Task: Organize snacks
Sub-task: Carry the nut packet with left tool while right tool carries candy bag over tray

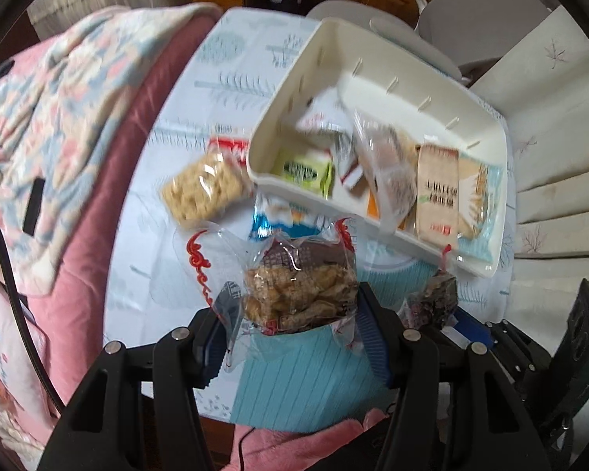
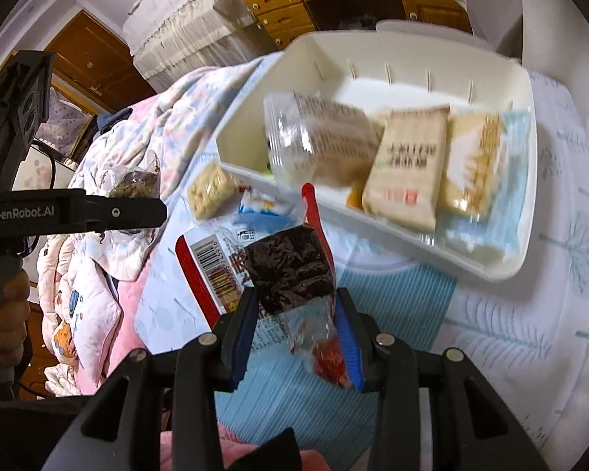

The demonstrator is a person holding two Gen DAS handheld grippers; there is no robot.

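My left claw (image 1: 290,337) pinches a clear-wrapped brown nut brittle (image 1: 298,290); my right claw (image 2: 294,325) pinches a dark wrapped cake (image 2: 290,271). Both hang lifted, likely bound for the cream plastic tray (image 2: 373,216) just ahead.

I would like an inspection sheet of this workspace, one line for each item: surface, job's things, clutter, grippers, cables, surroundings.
Surface: table under a pale tree-print cloth, with a teal striped mat below the grippers.
Job's things: white bin holding several wrapped snacks; puffed-grain bar and blue-and-white packet lying on the cloth beside it.
Clutter: nothing seen on the table apart from snacks.
Grippers: left gripper shut on a clear bag of brown snack; right gripper shut on a dark snack packet; both off the table.
Cables: black cable at the left edge.
Surroundings: floral quilt on pink bedding, wooden drawers behind.
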